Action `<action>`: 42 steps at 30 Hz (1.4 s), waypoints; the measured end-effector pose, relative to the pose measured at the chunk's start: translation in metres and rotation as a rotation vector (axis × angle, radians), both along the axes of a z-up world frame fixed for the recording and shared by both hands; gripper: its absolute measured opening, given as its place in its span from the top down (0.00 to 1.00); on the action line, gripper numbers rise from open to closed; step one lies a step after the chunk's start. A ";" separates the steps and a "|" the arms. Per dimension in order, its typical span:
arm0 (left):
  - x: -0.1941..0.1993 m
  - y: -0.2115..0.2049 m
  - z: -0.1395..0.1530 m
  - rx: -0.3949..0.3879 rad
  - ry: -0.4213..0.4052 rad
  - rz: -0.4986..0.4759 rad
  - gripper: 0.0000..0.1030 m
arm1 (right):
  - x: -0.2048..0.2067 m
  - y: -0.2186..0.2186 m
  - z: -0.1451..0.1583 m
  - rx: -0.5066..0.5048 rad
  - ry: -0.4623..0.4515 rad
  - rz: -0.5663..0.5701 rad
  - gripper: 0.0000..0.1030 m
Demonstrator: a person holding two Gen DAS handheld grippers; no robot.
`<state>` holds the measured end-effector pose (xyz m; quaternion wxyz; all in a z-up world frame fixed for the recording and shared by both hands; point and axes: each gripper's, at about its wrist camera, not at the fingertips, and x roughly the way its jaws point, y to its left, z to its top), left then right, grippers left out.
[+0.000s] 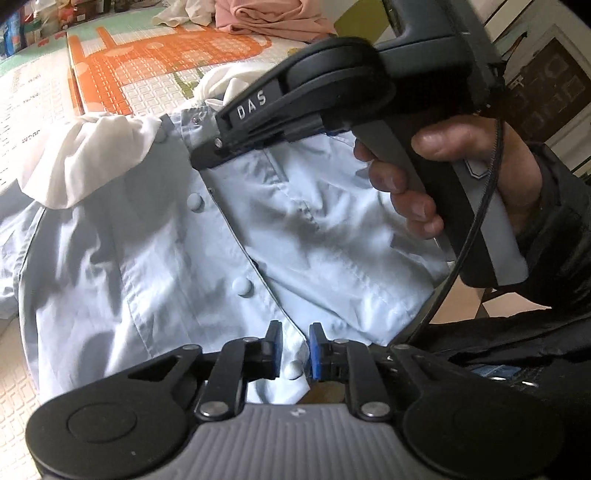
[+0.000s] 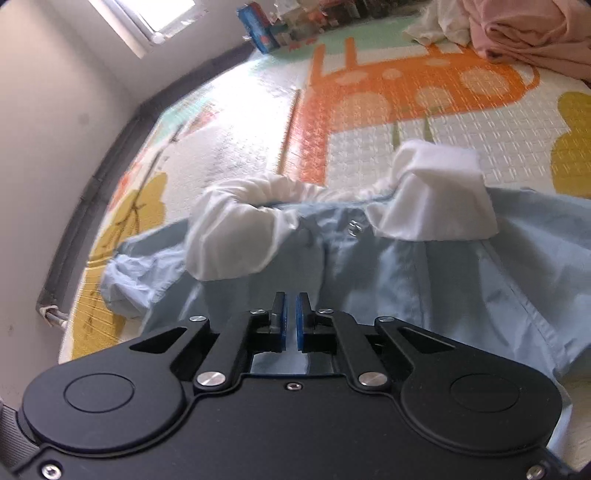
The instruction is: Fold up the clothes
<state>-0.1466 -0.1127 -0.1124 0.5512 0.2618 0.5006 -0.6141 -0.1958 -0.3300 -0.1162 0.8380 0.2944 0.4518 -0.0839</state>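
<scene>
A light blue button shirt with a white collar lies front-up on the play mat. My left gripper sits low at the shirt's bottom hem. It is open, and the placket edge and a white button lie in the gap between its blue pads. My right gripper, held by a hand, hovers over the placket just below the collar. In the right wrist view, the right gripper has its pads drawn to a thin slit above the blue cloth. I see no fold pinched between them. The white collar stands ahead.
The patterned play mat stretches away beyond the shirt. Pink clothes and a white garment are piled at its far edge. A wall with a dark skirting runs along the left. Boxes stand at the back.
</scene>
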 end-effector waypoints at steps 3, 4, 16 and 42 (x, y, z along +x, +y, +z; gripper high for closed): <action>-0.004 0.000 0.000 0.001 -0.016 -0.009 0.50 | -0.002 -0.006 -0.010 0.031 0.019 -0.036 0.81; -0.005 0.003 0.002 0.000 -0.024 -0.013 0.48 | -0.002 -0.007 -0.013 0.036 0.023 -0.037 0.81; -0.015 0.001 -0.013 0.091 -0.102 -0.031 0.46 | 0.007 0.007 -0.024 0.040 0.034 0.007 0.88; 0.008 0.020 0.009 0.046 0.019 0.029 0.98 | -0.001 0.011 0.011 0.016 -0.053 -0.002 0.94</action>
